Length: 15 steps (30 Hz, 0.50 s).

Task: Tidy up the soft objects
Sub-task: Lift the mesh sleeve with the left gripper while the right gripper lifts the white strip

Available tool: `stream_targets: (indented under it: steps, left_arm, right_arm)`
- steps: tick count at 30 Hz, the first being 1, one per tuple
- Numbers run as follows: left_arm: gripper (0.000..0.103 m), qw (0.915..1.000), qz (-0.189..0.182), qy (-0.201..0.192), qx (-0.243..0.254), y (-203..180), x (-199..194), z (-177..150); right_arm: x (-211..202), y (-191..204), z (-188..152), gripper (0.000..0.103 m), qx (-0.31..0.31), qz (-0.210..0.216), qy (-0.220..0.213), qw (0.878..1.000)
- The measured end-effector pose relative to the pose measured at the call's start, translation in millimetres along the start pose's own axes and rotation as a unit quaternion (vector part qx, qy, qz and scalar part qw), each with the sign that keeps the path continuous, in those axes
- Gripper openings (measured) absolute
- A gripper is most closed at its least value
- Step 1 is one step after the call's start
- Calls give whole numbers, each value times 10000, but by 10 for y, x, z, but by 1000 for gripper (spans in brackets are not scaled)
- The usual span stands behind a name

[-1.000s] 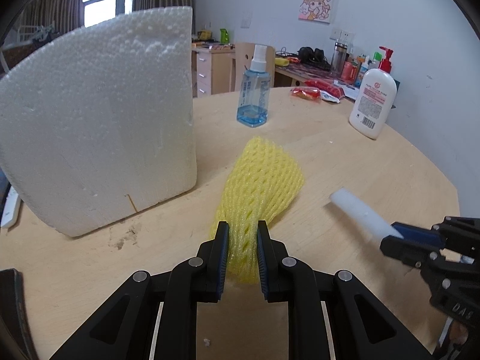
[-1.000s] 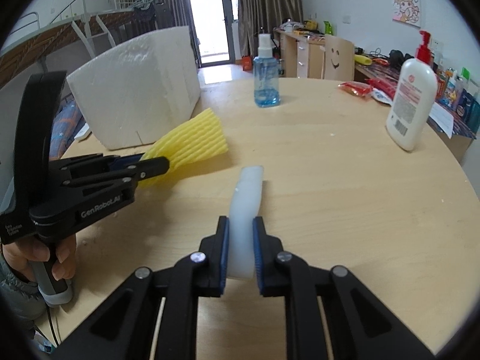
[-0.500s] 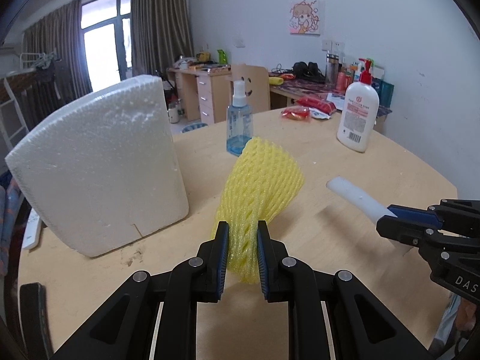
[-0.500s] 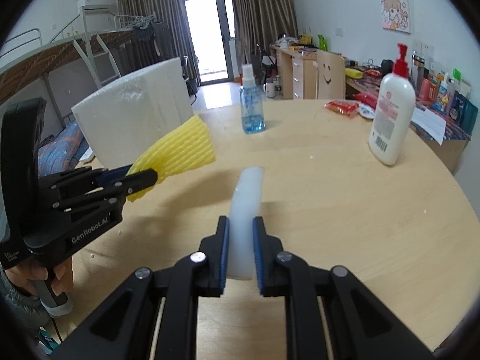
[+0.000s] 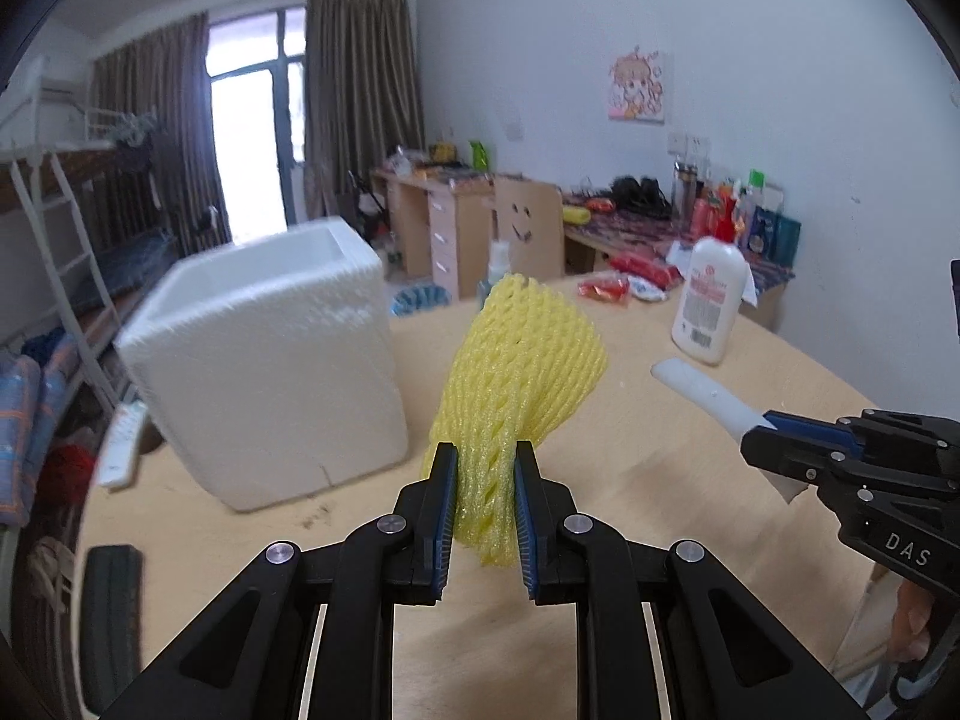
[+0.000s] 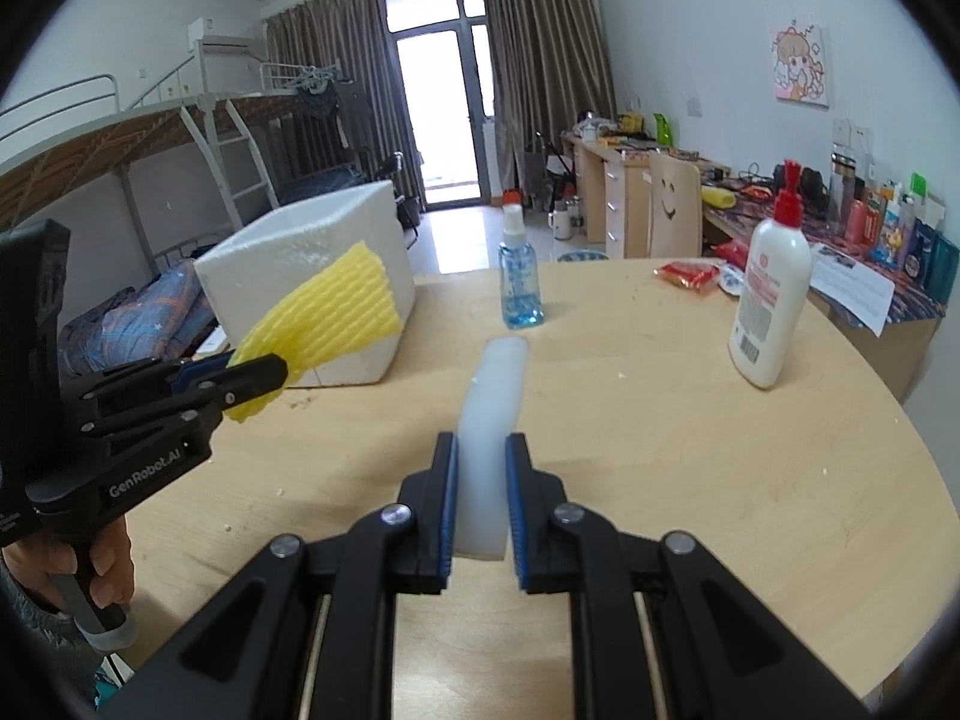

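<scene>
My left gripper (image 5: 485, 510) pinches the yellow foam net (image 5: 522, 354), my right gripper (image 6: 480, 504) clamps the white foam strip (image 6: 493, 396); both are held above the table (image 6: 690, 456), beside the foam box (image 6: 312, 240).

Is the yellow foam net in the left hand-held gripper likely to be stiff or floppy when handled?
Probably springy: the yellow foam net pinches narrow between the left hand-held gripper pads yet fans out unsupported above the table. Open mesh suggests it is very light.
</scene>
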State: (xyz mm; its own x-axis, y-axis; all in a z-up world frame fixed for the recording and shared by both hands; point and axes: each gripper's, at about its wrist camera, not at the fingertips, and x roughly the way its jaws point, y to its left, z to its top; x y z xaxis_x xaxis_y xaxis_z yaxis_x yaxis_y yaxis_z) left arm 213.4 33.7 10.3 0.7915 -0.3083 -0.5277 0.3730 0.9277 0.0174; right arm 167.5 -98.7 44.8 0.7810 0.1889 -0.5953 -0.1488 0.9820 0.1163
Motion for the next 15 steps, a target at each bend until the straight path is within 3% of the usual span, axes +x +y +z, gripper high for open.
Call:
stream_targets:
  steps: [11,15]
  left_arm:
    - [19,9958,755,-492,-165,105,-401,-67]
    - [19,9944,841,-554,-322,150,-486,-88]
  right_arm:
    - [-101,114,123,19,-265,421,-306,9983]
    - [-107,175,172,19,-403,560,-363,9970]
